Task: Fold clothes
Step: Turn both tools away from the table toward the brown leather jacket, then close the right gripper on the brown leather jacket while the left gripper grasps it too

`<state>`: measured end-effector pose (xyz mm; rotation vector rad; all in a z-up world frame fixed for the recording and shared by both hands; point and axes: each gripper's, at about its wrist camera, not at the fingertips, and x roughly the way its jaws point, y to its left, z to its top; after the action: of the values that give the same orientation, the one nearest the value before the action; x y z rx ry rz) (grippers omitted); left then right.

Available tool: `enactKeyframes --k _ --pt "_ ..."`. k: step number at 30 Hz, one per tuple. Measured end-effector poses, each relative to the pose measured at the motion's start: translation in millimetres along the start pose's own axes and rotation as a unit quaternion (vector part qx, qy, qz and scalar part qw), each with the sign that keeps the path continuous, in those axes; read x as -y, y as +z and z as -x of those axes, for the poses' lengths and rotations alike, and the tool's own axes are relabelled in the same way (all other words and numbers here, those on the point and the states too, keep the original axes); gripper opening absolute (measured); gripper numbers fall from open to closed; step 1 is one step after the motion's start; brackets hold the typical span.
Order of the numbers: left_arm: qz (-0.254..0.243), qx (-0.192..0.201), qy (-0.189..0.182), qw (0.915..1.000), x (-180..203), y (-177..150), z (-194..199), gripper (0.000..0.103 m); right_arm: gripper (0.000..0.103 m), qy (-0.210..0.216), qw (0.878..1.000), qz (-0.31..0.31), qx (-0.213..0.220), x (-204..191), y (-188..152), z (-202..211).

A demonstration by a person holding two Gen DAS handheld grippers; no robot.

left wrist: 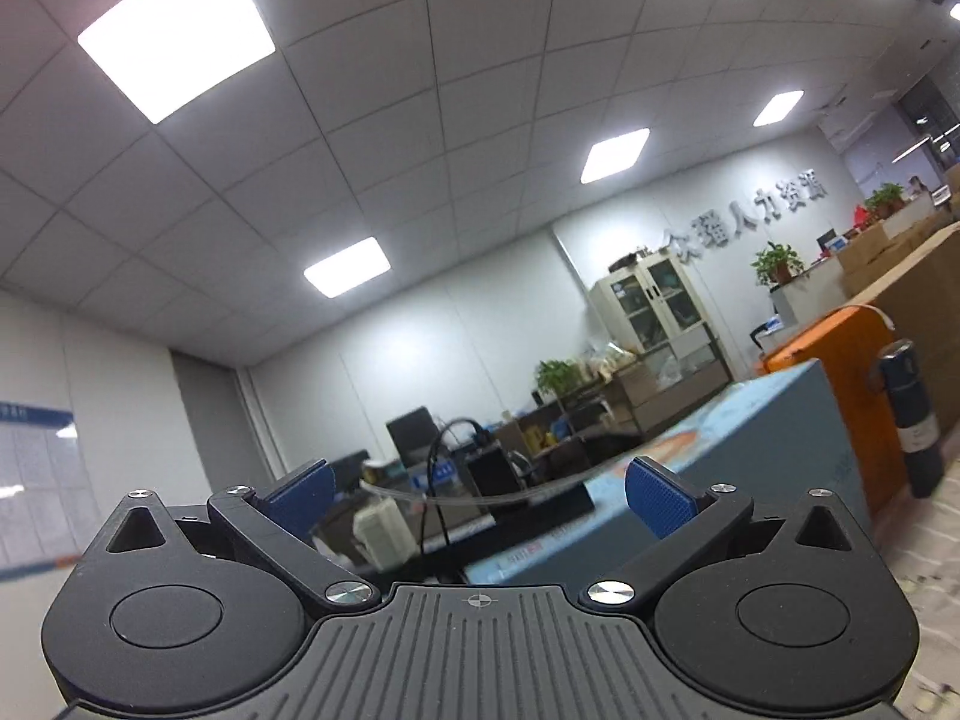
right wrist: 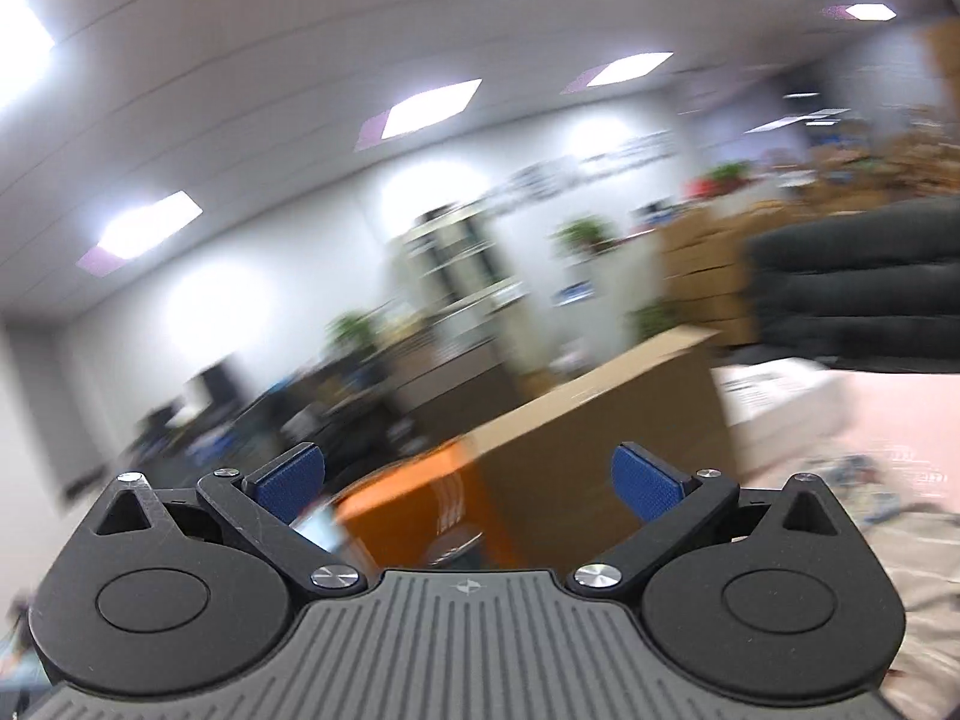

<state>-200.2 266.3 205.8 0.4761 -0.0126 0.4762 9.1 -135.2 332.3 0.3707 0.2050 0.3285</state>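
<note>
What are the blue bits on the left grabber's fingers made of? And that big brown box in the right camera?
The blue pads look like rubber: matte, with a fine dotted grip texture. The big brown box looks like cardboard: flat, dull tan sides with straight edges, though blur hides detail.

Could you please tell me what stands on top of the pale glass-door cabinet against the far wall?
A dark, flat object lies atop the cabinet; it is too small to identify.

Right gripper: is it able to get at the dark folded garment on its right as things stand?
Probably not yet. The right gripper is open and empty but aimed up at the room; the dark folded garment sits off to its right, outside the fingers' line.
</note>
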Motion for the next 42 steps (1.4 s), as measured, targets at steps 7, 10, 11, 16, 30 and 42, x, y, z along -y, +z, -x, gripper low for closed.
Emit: enactKeyframes --k 7,10,11,16,30,42 --pt "0.104 -0.075 0.023 0.9915 -33.2 -22.6 31.1 0.103 0.103 0.174 0.976 0.017 -0.131 -89.9 -75.9 -69.7" --pt "0.177 -0.105 0.068 0.9762 -56.3 -39.8 44.4 0.103 0.103 0.239 0.954 0.006 -0.181 -124.0 -116.3 -86.9" --pt "0.18 -0.117 0.085 0.9729 -66.5 -43.3 48.0 0.103 0.103 0.255 0.947 0.006 -0.196 -135.4 -128.2 -92.4" --pt "0.128 -0.155 0.207 0.9574 -124.0 -40.7 77.3 0.103 0.103 0.307 0.915 0.021 -0.263 -187.1 -182.6 -123.3" --pt "0.65 -0.228 0.07 0.7218 -112.2 -245.9 66.0 0.103 0.103 0.395 0.84 -0.042 -0.37 -236.2 -332.0 -204.9" --pt "0.706 -0.071 0.035 0.7041 -79.1 -300.1 40.9 0.103 0.102 0.452 0.811 -0.039 -0.37 -280.0 -361.9 -266.4"
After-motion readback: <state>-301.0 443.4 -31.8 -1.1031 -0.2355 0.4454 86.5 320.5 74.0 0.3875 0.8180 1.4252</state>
